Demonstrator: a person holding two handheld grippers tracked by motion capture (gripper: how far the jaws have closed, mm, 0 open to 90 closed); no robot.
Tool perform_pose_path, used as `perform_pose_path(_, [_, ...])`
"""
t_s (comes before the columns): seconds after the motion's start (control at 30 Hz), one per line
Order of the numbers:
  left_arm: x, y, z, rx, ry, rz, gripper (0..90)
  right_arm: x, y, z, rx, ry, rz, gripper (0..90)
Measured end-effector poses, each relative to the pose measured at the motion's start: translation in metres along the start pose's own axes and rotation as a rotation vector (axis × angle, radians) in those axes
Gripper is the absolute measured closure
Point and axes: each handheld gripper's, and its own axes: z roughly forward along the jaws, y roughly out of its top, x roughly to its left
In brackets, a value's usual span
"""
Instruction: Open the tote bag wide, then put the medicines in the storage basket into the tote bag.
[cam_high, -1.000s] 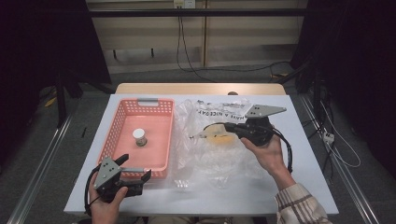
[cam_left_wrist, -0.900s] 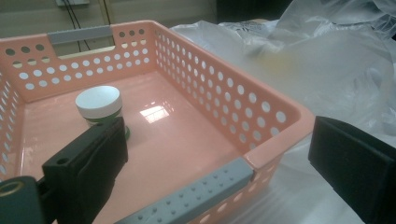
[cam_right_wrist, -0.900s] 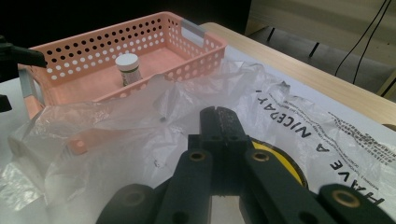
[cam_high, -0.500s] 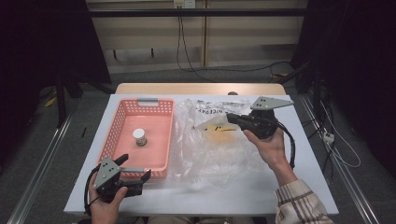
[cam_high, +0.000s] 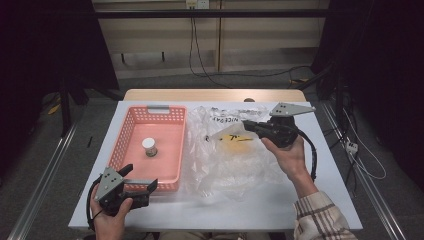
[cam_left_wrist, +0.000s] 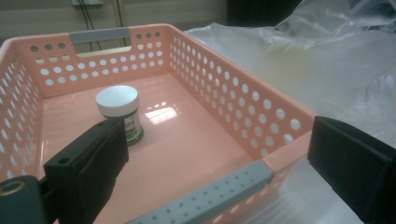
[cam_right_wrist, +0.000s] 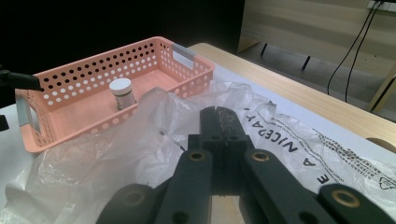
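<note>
Right now the right gripper (cam_high: 248, 125) is seen at center-right of the high view, jaws closed on a fold of the clear plastic bag (cam_high: 230, 155), which is pinched and lifted a bit off the table (cam_high: 320, 200). Judging by the raised edge, the film is prob. held up so the bag's mouth can be opened or the yellow item (cam_high: 235, 142) inside reached; exactly how much film is caught can't be told. In the right gripper view the closed jaws sit low-center w/ the printed bag (cam_right_wrist: 299, 144) spread around them.

At lower left of the high view the left gripper (cam_high: 150, 186) is parked just beside the near rim of the pink basket (cam_high: 131, 145), jaws wide open, nothing held. It's likely kept there as standby, w/ the near basket corner framed between the jaws in the left gripper view. A white-lidded jar (cam_left_wrist: 120, 112) stands upright on the basket floor, upper left of that frame, untouched.
</note>
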Motion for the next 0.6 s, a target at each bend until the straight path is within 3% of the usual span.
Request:
perform_pose_path(0.1, [0.001, 0.004, -0.001, 0.0, -0.001, 0.008, 5.9, 0.0, 0.0, 0.001, 0.002, 0.005, -0.001, 90.0])
perform_pose_path(0.17, [0.003, 0.009, 0.0, -0.001, -0.023, 0.007, 6.8, 0.001, 0.001, 0.002, 0.0, 0.012, 0.0, 90.0])
perform_pose_path(0.3, [0.009, 0.018, 0.003, 0.023, -0.026, 0.043, 6.7, 0.003, 0.001, 0.006, 0.012, 0.021, -0.004, 90.0])
perform_pose_path(0.43, [0.015, 0.022, 0.006, 0.042, -0.039, 0.023, 6.8, 0.004, 0.0, 0.006, 0.014, 0.021, -0.005, 90.0])
perform_pose_path(0.5, [0.02, 0.028, 0.011, 0.083, -0.038, 0.032, 6.8, 0.004, 0.001, 0.005, 0.011, 0.023, -0.011, 90.0])
perform_pose_path(0.57, [0.022, 0.031, 0.013, 0.091, -0.031, 0.045, 6.8, 0.003, 0.0, 0.004, 0.011, 0.025, -0.009, 90.0])
perform_pose_path(0.6, [0.026, 0.035, 0.018, 0.13, -0.033, 0.044, 7.5, 0.003, 0.0, 0.004, 0.013, 0.024, -0.007, 90.0])
